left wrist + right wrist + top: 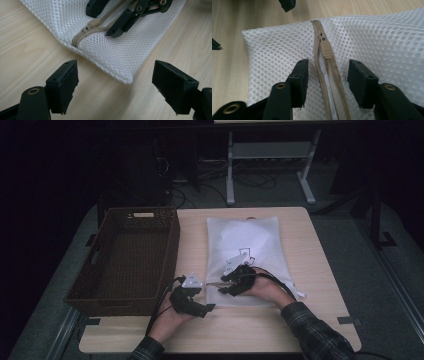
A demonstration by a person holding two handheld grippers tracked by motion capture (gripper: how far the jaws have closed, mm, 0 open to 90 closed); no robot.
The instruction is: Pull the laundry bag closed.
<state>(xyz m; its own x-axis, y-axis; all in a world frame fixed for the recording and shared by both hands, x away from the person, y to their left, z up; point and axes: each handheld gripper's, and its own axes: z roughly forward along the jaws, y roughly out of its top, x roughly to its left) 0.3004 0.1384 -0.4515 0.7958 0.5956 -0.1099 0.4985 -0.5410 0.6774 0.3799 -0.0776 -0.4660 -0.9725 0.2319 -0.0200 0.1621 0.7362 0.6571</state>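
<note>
A white mesh bag (250, 245) lies flat on the wooden table, its beige zipper running along the near end. My right gripper (328, 68) hangs over that end with one jaw on each side of the zipper track. The zipper pull (326, 48) lies just beyond the jaw tips, and the pads press on nothing, so the gripper is open. My left gripper (115, 72) stands wide open at the bag's near left corner (125, 80), with only that corner and bare table between its jaws. In the high view the left gripper (207, 307) and right gripper (222, 287) sit close together.
A dark brown woven basket (172, 250) stands on the left half of the table (310, 270), with nothing inside that I can see. Bare wood lies to the right of the bag and along the near edge. Beyond the table are a dark floor, cables and metal legs.
</note>
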